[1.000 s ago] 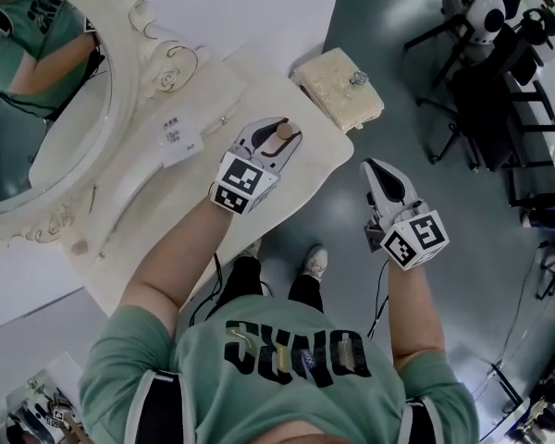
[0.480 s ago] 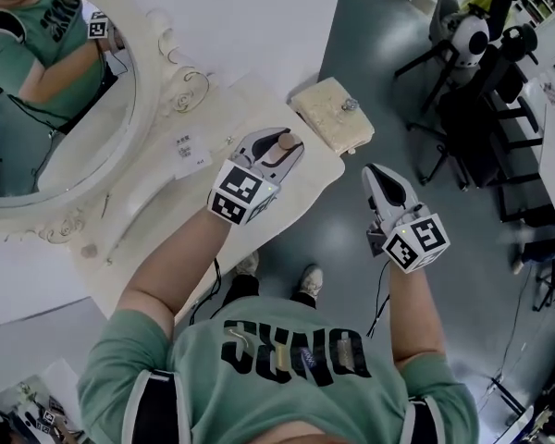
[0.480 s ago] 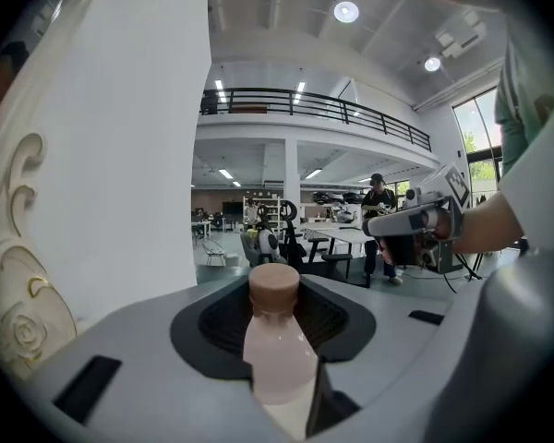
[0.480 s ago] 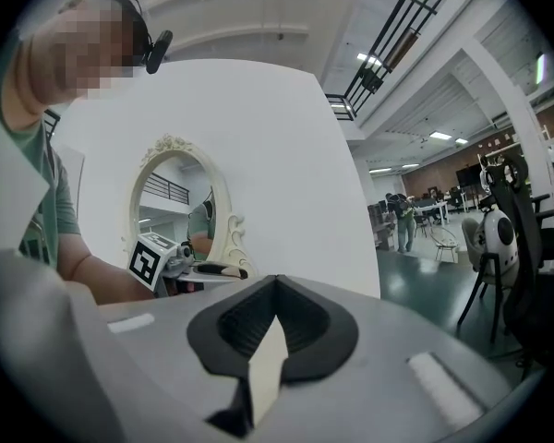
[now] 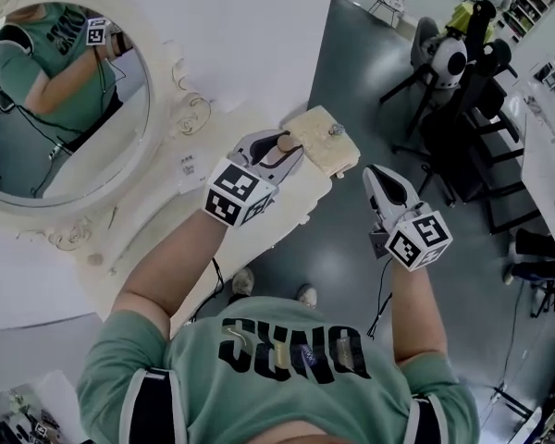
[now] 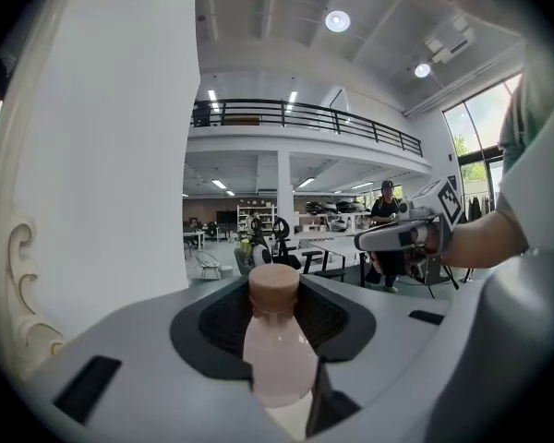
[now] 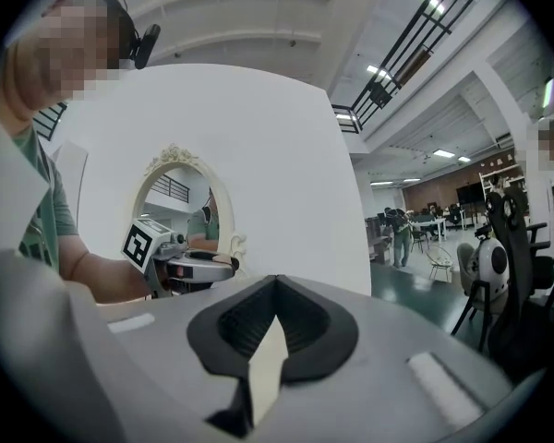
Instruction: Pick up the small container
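Left gripper view: the left gripper (image 6: 275,295) is clamped on the small container (image 6: 279,363), a pale pink bottle with a brown cap, standing upright between the jaws. The right gripper (image 7: 275,293) is closed, nothing in it. In the head view the bottle's over the dressing table (image 5: 157,234), just beside a cream box (image 5: 322,141).

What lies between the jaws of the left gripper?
The small container, a pale bottle with a brown cap, gripped by the left gripper; the left gripper view shows it.
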Available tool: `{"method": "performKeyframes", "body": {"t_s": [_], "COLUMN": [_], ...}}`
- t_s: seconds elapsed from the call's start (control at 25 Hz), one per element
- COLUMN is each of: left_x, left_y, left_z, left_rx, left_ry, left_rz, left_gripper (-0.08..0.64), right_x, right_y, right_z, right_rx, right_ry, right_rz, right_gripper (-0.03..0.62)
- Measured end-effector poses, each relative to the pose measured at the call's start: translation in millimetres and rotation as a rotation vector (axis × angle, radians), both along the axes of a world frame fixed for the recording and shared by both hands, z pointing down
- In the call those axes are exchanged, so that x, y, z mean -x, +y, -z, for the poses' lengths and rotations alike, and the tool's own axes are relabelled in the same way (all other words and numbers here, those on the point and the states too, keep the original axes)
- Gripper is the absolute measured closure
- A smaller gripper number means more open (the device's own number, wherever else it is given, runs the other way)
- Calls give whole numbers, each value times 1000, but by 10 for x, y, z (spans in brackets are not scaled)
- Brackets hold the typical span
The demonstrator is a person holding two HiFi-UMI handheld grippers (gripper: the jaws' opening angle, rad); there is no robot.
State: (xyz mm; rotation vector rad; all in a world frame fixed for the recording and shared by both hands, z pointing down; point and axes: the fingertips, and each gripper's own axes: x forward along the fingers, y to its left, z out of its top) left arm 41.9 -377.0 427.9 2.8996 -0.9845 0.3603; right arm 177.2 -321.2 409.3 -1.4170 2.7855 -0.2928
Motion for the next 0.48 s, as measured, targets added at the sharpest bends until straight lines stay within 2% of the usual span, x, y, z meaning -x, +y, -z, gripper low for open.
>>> {"method": "performKeyframes", "body": {"t_s": [0.48], "left_x": [-22], "left_y": [126], "left_z": [788], "left_rx": [-35], "left_ry": [35], "left_rz": [-27], "left_gripper": [420], "right_x": [-77], "right_y": [97], "right_z": [597], "right_rx": [-71], "right_ry": [29], "right_rz": [-18], "right_gripper": [583]}}
